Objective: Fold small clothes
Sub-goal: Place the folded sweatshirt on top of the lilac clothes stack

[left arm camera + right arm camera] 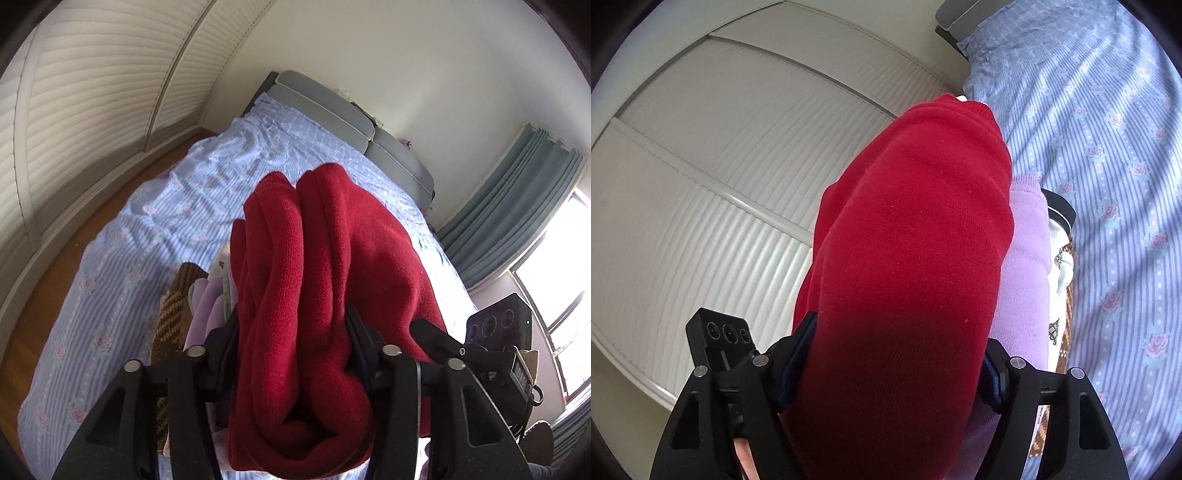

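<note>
Setting the folded red sweater (317, 280) onto the stack looks like the step in hand. Both claws grip it: the left claw (291, 354) pinches a thick bundle of folds, the right claw (897, 365) spans the smooth folded bulk, each with jaws pressed against the knit. It hangs over the lilac garment (1027, 258) and brown knit (173, 306) piled on the floral bedsheet (122, 258). My advice: lower both ends level, line edges up with the pile beneath, release together, and back out straight so the folds don't drag open.
</note>
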The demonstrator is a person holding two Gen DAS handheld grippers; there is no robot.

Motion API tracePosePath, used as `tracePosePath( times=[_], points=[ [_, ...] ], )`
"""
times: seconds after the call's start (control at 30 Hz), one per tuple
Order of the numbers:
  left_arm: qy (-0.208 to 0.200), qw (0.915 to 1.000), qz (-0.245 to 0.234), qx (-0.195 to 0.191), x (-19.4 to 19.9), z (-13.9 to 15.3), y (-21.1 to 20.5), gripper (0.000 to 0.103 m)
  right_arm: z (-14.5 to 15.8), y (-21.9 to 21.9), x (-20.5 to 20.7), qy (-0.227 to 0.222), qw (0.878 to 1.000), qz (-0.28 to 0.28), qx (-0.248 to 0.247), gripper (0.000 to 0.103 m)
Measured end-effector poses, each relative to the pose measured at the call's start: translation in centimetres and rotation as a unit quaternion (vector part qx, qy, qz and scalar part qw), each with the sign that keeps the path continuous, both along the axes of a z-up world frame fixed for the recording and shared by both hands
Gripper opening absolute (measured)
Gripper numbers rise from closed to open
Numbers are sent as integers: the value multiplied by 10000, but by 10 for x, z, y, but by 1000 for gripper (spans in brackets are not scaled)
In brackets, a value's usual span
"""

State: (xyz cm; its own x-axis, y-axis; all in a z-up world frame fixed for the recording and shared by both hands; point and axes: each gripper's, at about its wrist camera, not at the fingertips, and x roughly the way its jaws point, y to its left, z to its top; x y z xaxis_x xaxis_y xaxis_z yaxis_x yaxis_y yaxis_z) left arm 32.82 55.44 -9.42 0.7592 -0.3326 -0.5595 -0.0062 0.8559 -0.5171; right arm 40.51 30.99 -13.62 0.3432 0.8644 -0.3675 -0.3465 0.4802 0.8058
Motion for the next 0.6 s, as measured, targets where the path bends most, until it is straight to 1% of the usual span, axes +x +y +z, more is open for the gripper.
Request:
tracePosePath(
  times=[0.03, 0.07, 0.1, 0.13, 0.2, 0.3, 0.4, 0.47, 0.53, 0.6],
  points=[
    [-20, 10000, 18, 35, -2, 3, -1, 60, 3, -2, 0, -26, 10000, -25, -47, 79],
    [-32, 10000, 37, 29, -5, 7, -2, 61, 8, -5, -2, -84, 9998, -83, -168, 83],
    [-46, 10000, 56, -3, -7, 11, -2, 61, 15, -7, -5, -158, 9992, -152, -348, 86],
    [-54, 10000, 73, -16, -8, 15, 0, 62, 22, -9, -7, -235, 9982, -203, -505, 86],
    [-77, 9999, 105, 70, -10, 22, 0, 65, 33, -15, -12, -293, 9971, -238, -659, 86],
    [-93, 9996, 168, 213, -20, 34, -7, 67, 40, -23, -14, -344, 9952, -231, -892, 86],
    [-139, 9987, 243, 424, -31, 50, -13, 69, 43, -36, -20, -426, 9942, -305, -935, 86],
    [-184, 9977, 328, 559, -41, 60, -18, 71, 47, -42, -25, -433, 9941, -277, -952, 86],
    [-235, 9965, 423, 680, -51, 69, -24, 72, 51, -46, -31, -476, 9935, -227, -1004, 86],
    [-277, 9954, 509, 763, -62, 76, -30, 73, 57, -52, -40, -606, 9924, -200, -1048, 86]
  ],
)
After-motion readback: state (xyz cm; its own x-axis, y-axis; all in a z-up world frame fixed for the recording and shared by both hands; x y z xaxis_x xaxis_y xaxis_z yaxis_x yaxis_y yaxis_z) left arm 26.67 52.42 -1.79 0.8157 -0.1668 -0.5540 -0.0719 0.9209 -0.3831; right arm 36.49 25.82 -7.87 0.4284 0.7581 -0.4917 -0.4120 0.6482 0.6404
